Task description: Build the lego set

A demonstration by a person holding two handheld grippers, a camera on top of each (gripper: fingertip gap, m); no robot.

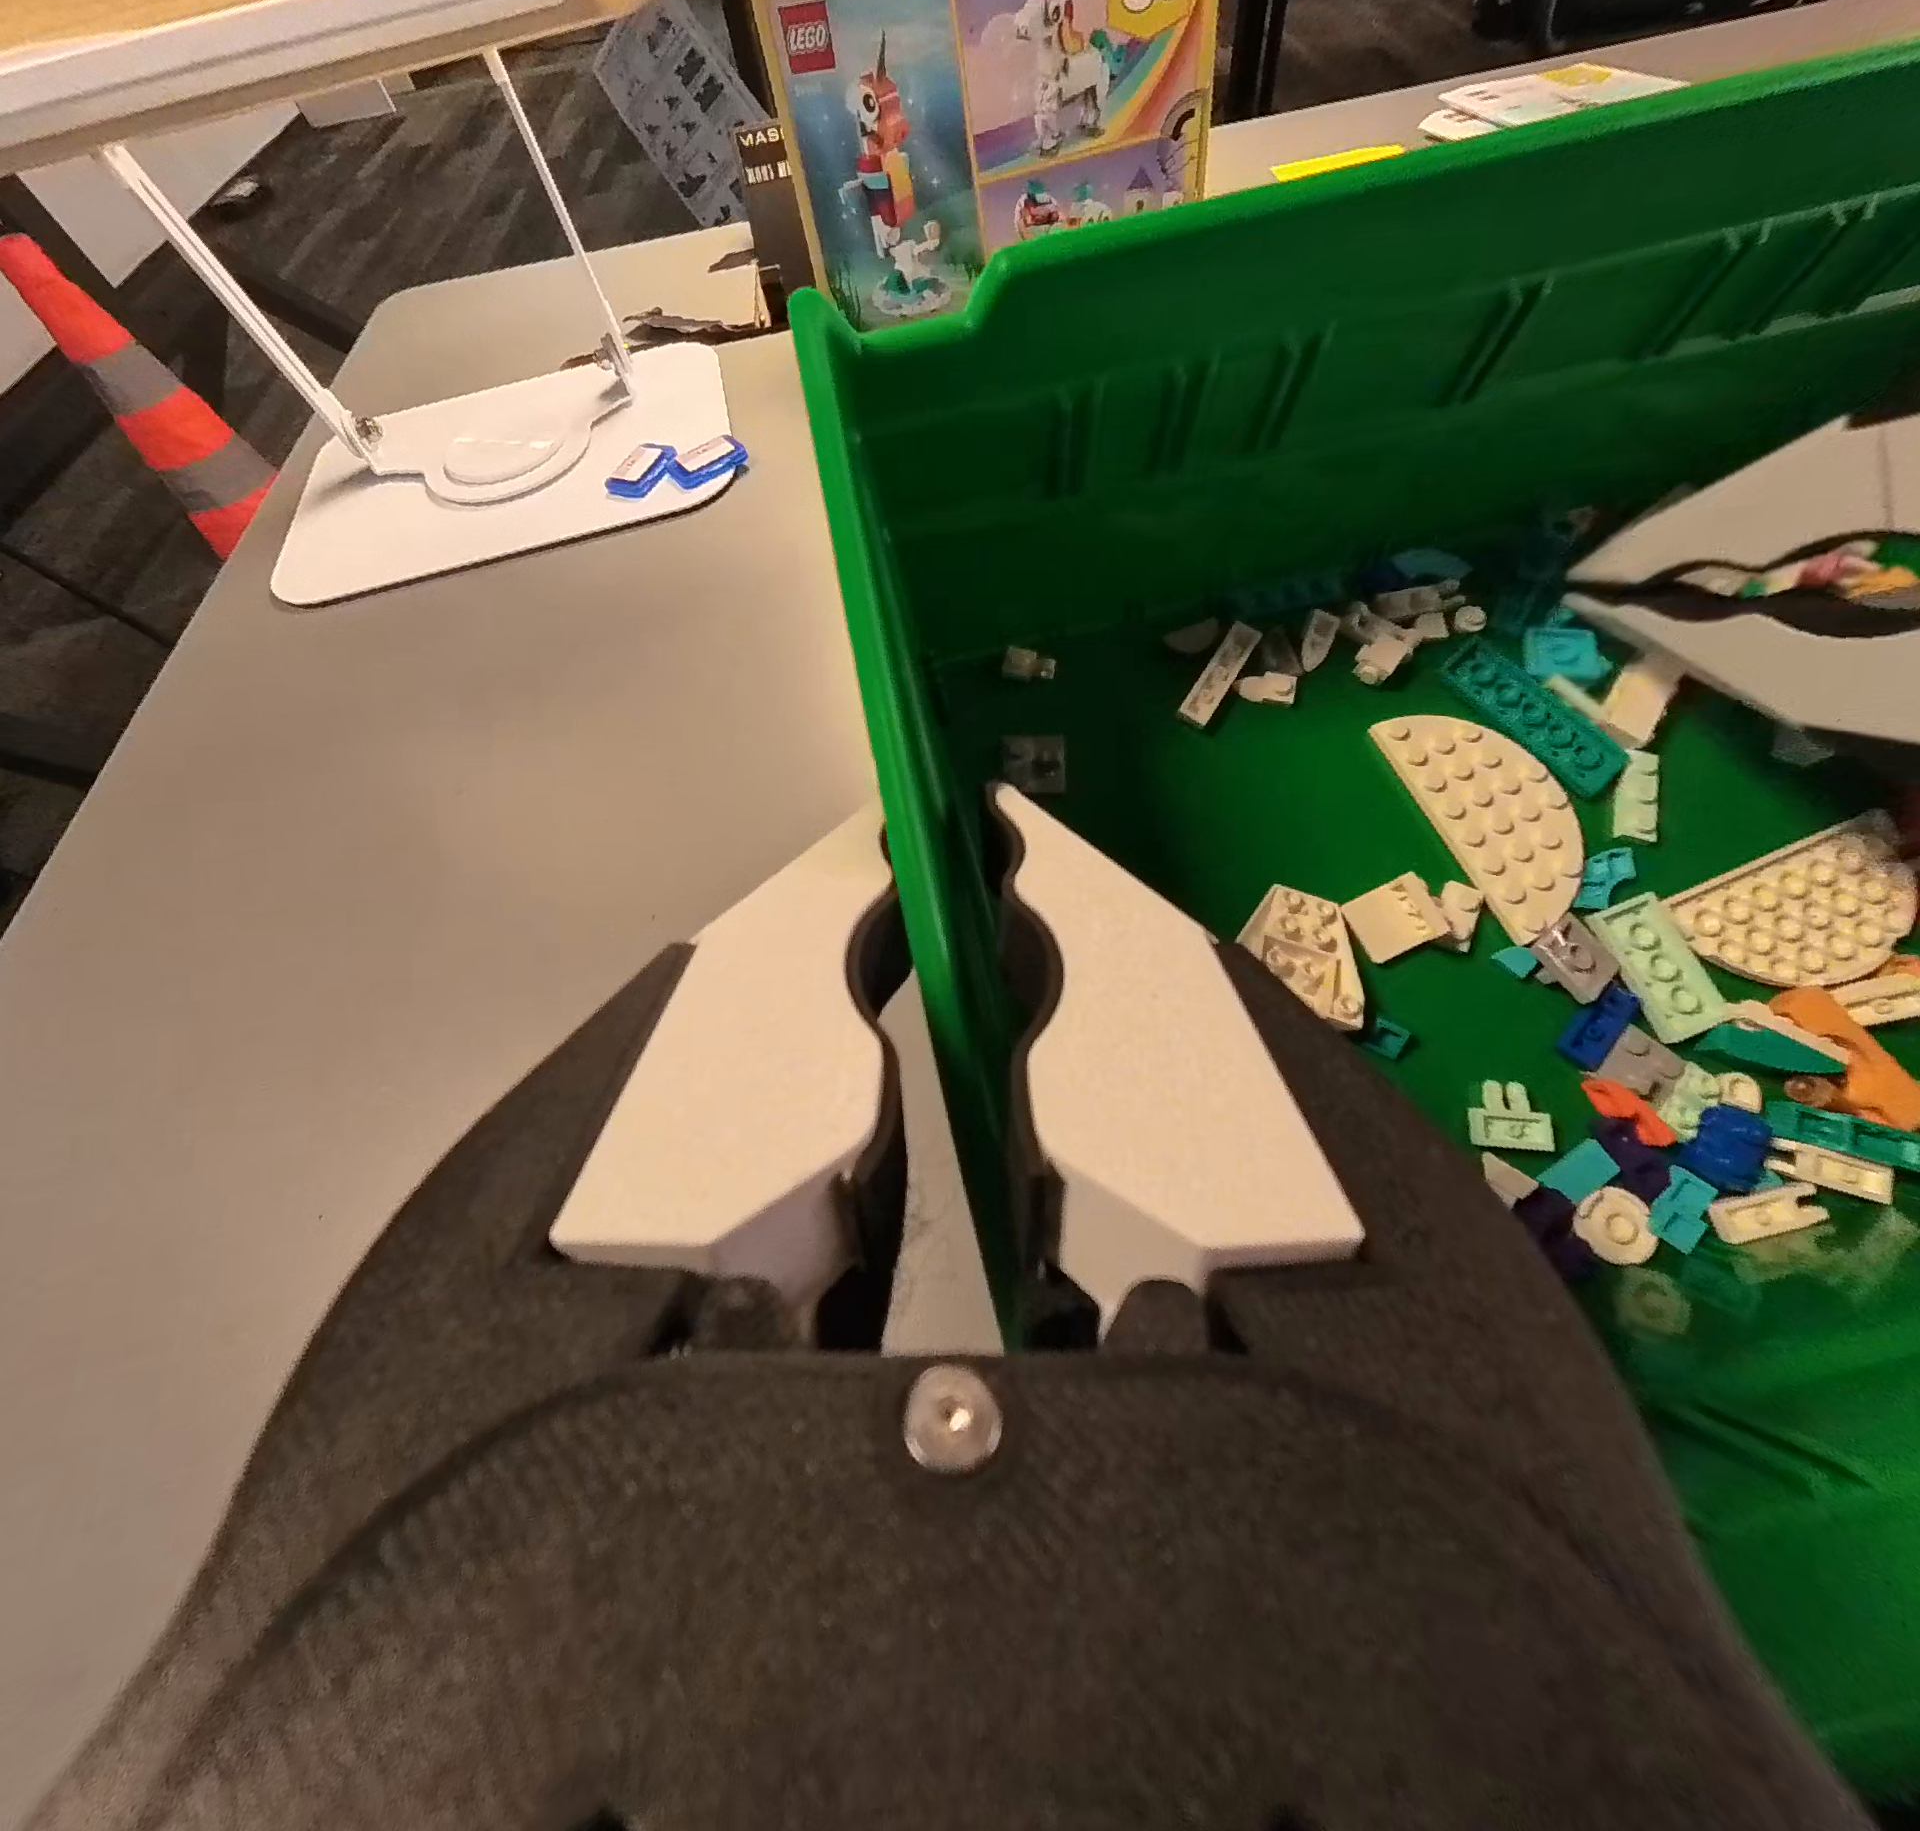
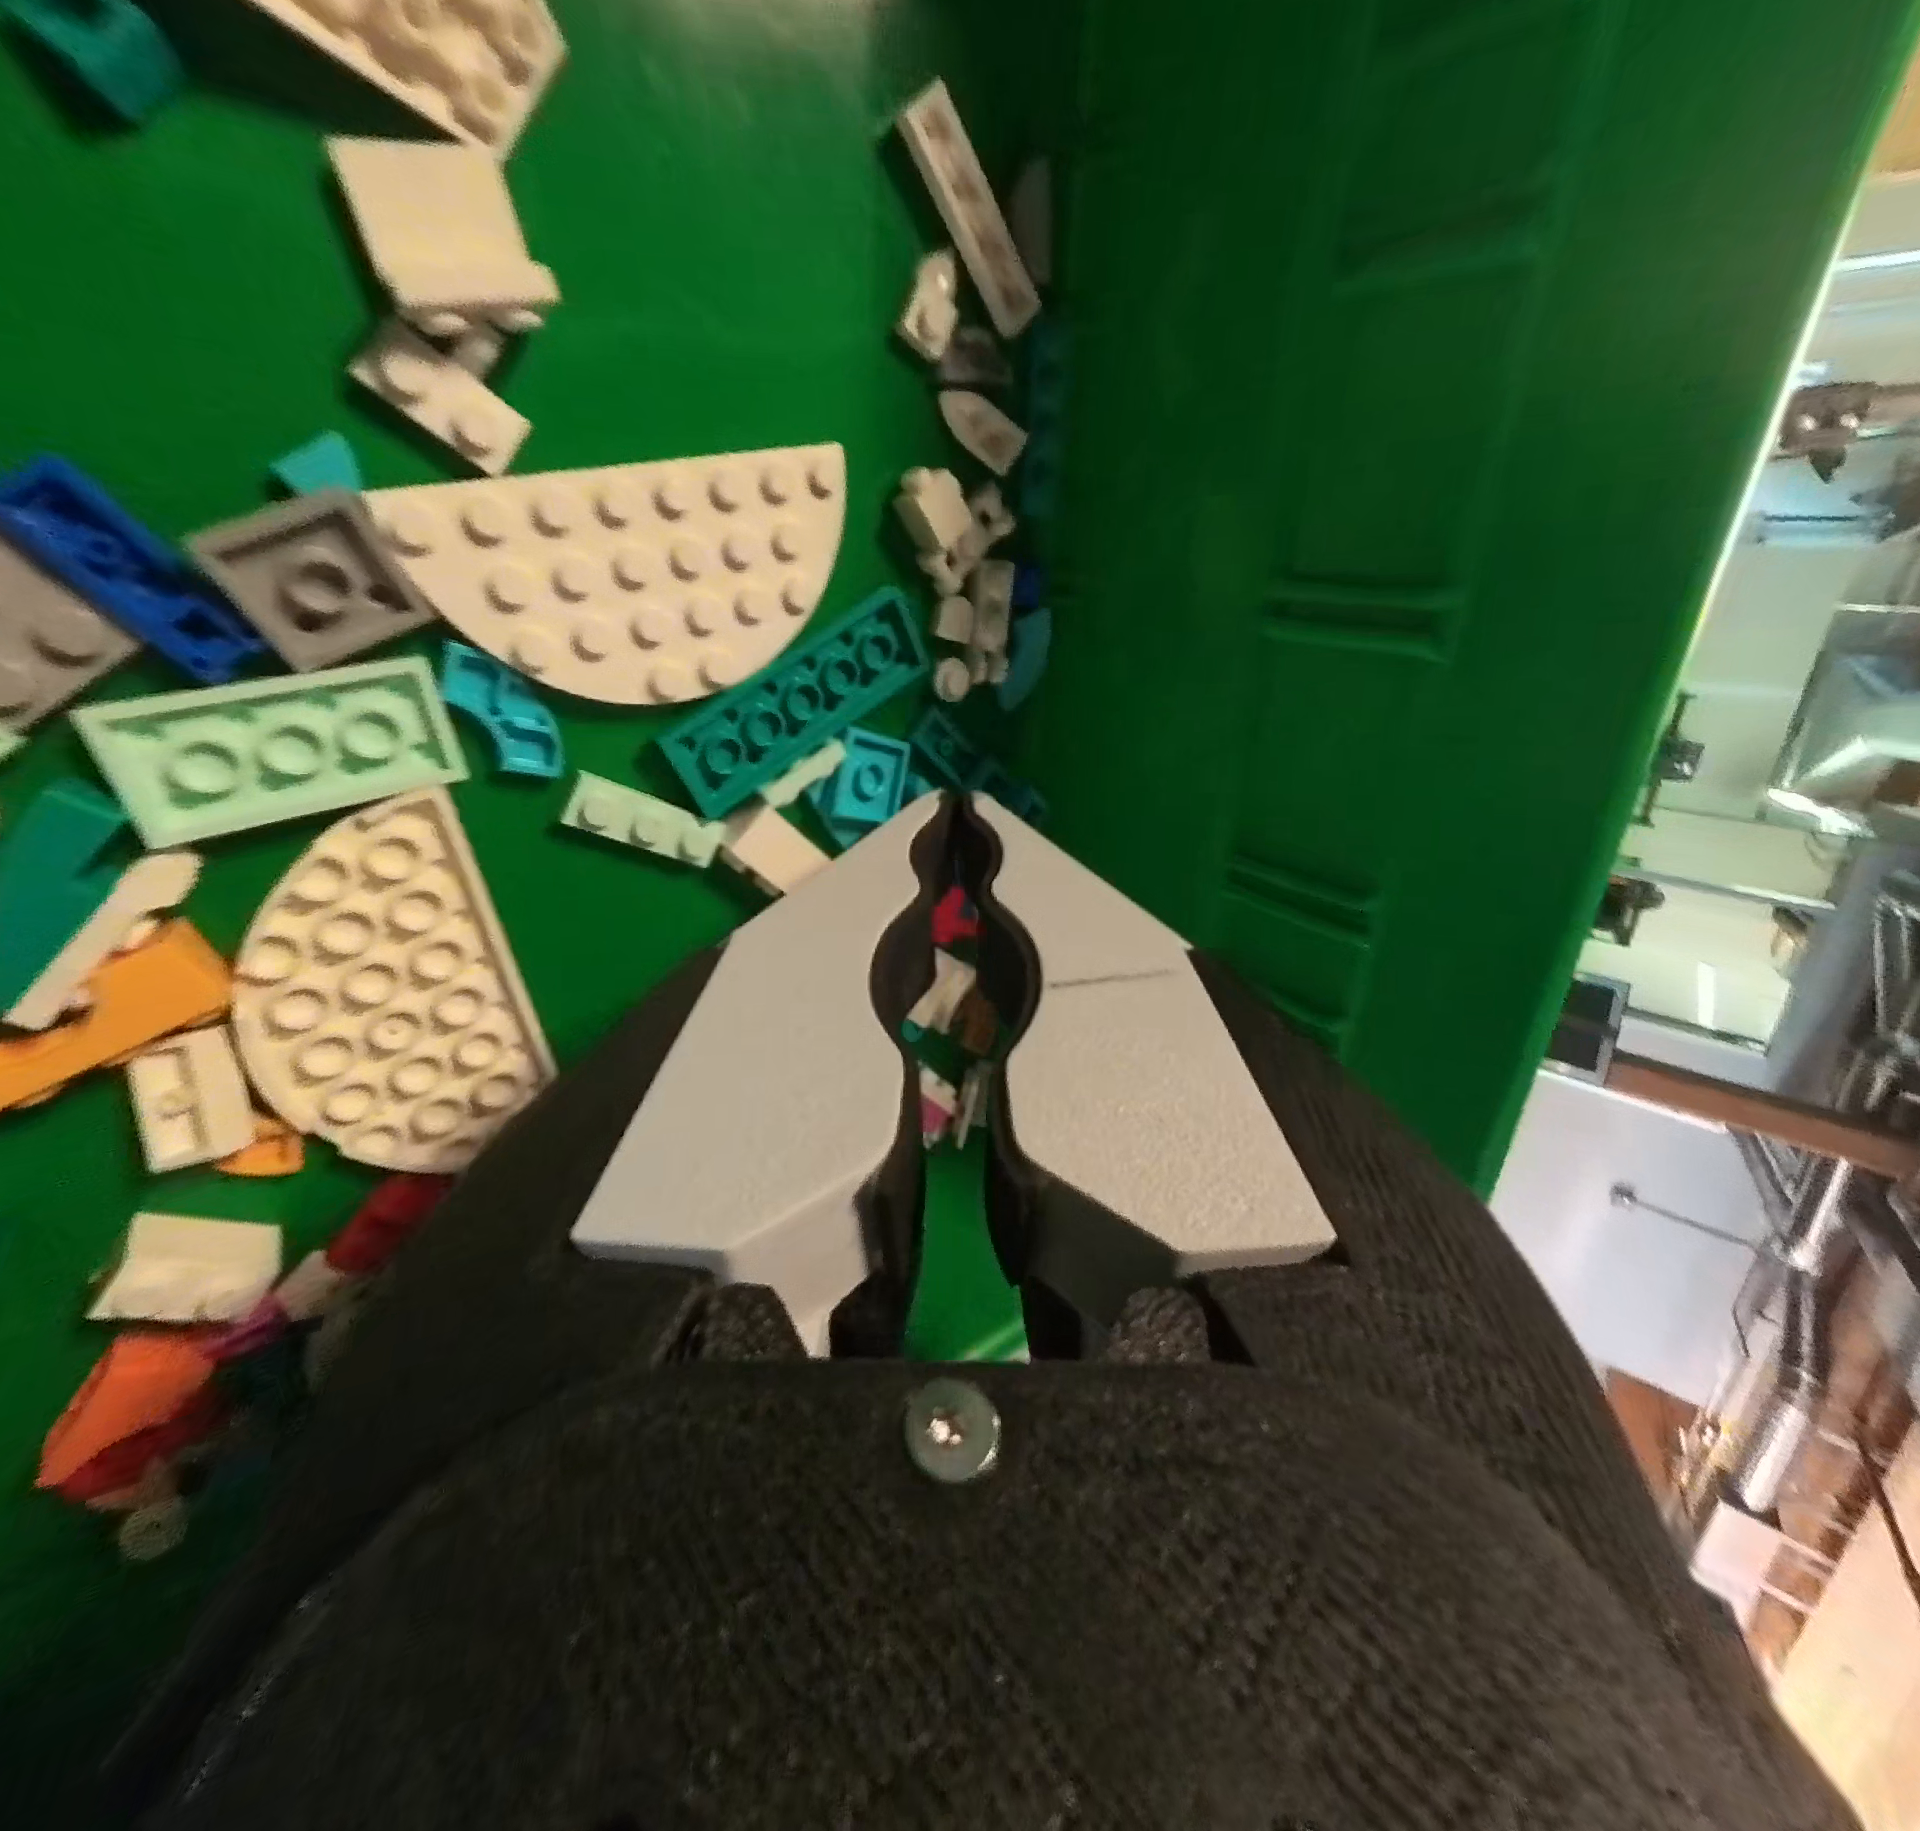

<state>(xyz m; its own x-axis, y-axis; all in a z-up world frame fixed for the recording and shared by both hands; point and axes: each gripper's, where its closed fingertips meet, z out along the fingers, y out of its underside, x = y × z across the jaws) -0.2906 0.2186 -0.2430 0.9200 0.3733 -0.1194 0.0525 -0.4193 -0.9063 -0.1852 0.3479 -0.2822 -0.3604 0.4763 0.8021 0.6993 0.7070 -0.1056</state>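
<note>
My left gripper (image 1: pixel 940 813) is shut on the left wall of a green bin (image 1: pixel 1195 431), one finger outside and one inside. Loose Lego pieces lie on the bin floor: a white half-round plate (image 1: pixel 1481 810) (image 2: pixel 623 576), a teal long plate (image 1: pixel 1532 716) (image 2: pixel 795 701), a mint plate (image 2: pixel 270 747) and a white round plate (image 2: pixel 384 981). My right gripper (image 2: pixel 951 807) is shut inside the bin, low over the pieces near the teal plate and the bin's wall. Nothing shows between its tips. It appears blurred in the left wrist view (image 1: pixel 1756 576).
The yellow Lego box (image 1: pixel 987 108) stands behind the bin. A white stand base (image 1: pixel 499 477) with two small blue tags (image 1: pixel 675 462) sits on the grey table (image 1: pixel 416 846) to the left. An orange cone (image 1: pixel 125 379) stands off the table's left edge. Left tips to right tips: about 20 cm. My right tips are roughly 4 cm from the teal long plate (image 1: pixel 1532 716).
</note>
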